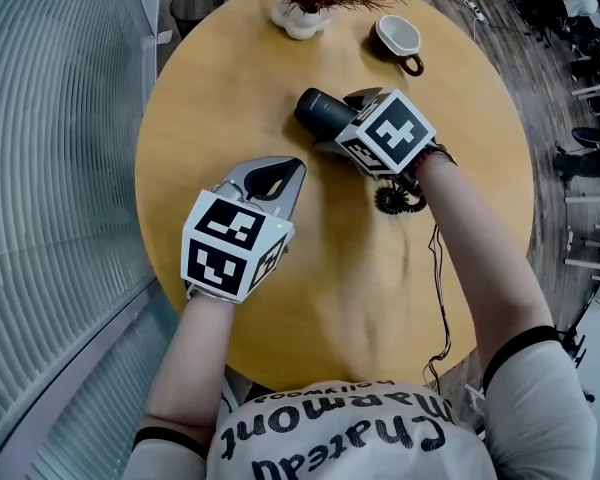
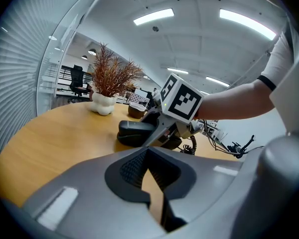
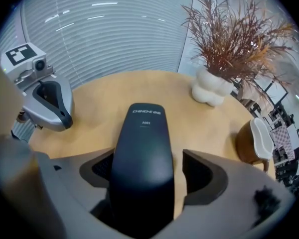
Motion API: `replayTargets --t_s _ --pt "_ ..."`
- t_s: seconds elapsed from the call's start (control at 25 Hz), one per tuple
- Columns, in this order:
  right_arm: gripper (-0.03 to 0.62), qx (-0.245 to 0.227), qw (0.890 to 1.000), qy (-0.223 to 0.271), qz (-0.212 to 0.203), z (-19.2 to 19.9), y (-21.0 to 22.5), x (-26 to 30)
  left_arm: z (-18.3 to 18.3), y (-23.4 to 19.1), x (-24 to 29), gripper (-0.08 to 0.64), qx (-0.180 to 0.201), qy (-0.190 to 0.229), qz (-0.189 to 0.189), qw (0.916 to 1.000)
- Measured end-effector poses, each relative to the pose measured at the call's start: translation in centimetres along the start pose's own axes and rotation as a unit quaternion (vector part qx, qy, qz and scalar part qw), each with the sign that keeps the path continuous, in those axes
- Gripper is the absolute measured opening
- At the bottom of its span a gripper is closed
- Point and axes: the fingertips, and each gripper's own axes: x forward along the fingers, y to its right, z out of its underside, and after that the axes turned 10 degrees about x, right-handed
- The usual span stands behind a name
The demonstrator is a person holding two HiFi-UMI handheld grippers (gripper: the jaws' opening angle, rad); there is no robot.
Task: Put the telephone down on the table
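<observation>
Telephone handset point(image 3: 142, 133) rests on worktop point(image 1: 360, 258), lying between right tongs point(image 3: 150, 169); pads wide, gap visible on one side. Judged: rigid, smooth plastic, light; coiled cord point(image 1: 398, 200) may tug. Best hold: mid-body. Right hand pitched steeply down. Left tongs point(image 2: 148, 156) closed, empty, near-level alongside.

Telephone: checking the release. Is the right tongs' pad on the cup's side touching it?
Apart. The right gripper view shows a strip of bare table between the telephone and that pad.
</observation>
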Motion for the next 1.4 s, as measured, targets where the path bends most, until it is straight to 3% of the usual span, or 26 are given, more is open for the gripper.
replayTargets --t_s 0.4,0.96,1.08,1.4 --pt "0.391 -0.021 1.0 0.008 0.021 -0.2 0.2 -0.6 0.0 -0.3 -0.2 0.006 0.001 -0.004 -0.004 1.0" --pt "0.39 0.02 0.996 0.085 0.002 -2.8 -1.5 -5.4 -1.5 0.0 -1.1 0.006 0.006 0.011 -0.01 0.9999" --pt "0.388 0.018 0.996 0.087 0.003 -2.7 -1.6 -6.3 -2.4 0.1 -1.4 0.006 0.013 0.023 -0.018 0.9995" --pt "0.36 0.074 0.987 0.144 -0.002 -0.9 -2.8 -11.6 -6.0 3.8 -4.0 0.006 0.039 0.042 -0.025 0.9981"
